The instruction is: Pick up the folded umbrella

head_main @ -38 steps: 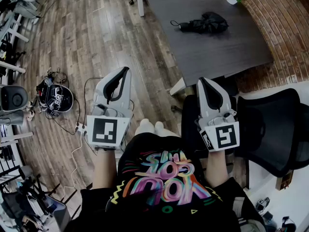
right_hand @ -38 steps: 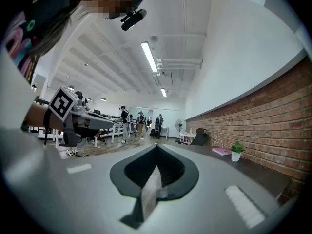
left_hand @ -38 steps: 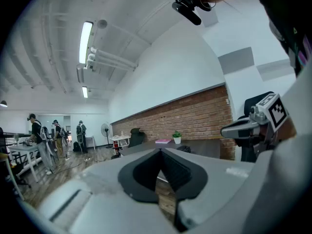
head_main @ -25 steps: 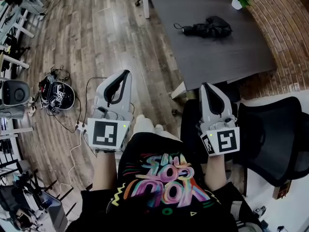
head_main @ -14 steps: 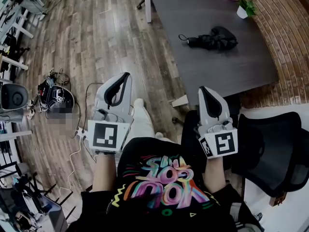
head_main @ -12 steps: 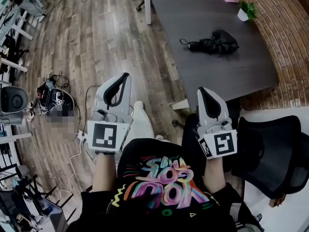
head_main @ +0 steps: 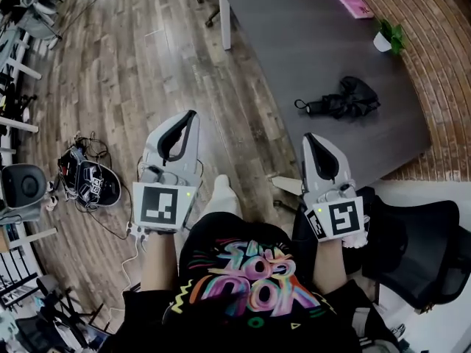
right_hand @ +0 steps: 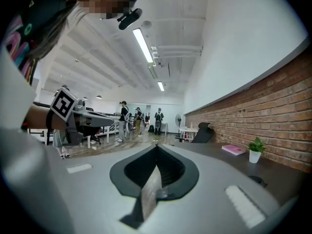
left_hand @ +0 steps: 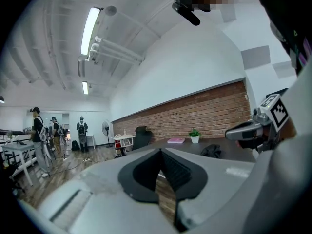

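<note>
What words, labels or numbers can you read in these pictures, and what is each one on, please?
"YOU GOT THIS", it seems: colourful print on the person's black shirt, upside down in the head view.
On the left gripper and right gripper: square black-and-white markers, no letters.
On the pink book: too small to read.

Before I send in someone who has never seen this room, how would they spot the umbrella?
Find the long dark table beside the brick wall. On it, nearer the camera than the potted plant and pink book, lies the folded umbrella: the only black, crumpled bundle there.
</note>
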Available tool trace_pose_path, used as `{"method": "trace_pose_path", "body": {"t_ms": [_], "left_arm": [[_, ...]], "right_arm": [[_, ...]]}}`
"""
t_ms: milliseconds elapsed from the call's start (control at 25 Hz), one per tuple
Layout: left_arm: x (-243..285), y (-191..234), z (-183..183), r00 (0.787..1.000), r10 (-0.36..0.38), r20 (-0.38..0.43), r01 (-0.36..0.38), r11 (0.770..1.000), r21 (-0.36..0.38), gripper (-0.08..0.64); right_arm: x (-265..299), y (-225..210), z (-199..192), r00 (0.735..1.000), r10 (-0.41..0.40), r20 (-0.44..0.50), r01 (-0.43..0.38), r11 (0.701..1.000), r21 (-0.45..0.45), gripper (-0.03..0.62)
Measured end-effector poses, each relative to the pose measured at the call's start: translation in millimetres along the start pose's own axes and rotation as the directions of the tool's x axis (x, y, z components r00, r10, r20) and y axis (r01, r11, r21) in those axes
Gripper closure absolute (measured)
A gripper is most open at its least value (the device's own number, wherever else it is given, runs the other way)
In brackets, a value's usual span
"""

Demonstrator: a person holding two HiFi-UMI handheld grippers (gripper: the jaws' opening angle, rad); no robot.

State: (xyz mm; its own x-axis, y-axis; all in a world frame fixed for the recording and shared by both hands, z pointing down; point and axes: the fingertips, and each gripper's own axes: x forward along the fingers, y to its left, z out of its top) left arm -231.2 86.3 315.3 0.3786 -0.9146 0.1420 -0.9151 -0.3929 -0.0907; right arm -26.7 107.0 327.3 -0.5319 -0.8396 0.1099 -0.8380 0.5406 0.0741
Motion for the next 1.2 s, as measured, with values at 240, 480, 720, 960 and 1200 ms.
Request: {"method": "trace_pose_path", "body": {"t_ms": [240, 480, 720, 960, 1200], "left_arm": [[38.0, 51.3, -2.3, 0.999, -0.034, 0.0, 0.034, 0.999, 0.004, 0.558], [60.6, 69.4, -11.5, 0.997, -0.079, -0.002, 0.079, 0.997, 0.003, 0.558], [80.0, 73.2, -22.8, 0.993, -0.114, -0.029, 0.113, 0.993, -0.017, 0.558], [124.2, 73.8, -30.9, 0.991, -0.13, -0.041, 0.13, 0.991, -0.014, 0.558], [206.2, 80.4, -14.2, 0.986, -0.165, -0.034, 0.166, 0.986, 0.018, 0.558]], "right_arm": [[53.0, -9.7, 3.4, 0.998, -0.068, -0.014, 0.068, 0.998, 0.002, 0.594], [70.5, -12.6, -9.6, 0.991, -0.131, -0.039, 0.131, 0.991, 0.016, 0.594], [75.3, -19.1, -20.8, 0.983, -0.158, -0.089, 0.161, 0.987, 0.025, 0.594], [93.2, -54.8, -43.4, 0.975, -0.187, -0.117, 0.194, 0.979, 0.055, 0.594], [139.9, -115.9, -44.8, 0.968, -0.229, -0.107, 0.237, 0.969, 0.071, 0.593]]}}
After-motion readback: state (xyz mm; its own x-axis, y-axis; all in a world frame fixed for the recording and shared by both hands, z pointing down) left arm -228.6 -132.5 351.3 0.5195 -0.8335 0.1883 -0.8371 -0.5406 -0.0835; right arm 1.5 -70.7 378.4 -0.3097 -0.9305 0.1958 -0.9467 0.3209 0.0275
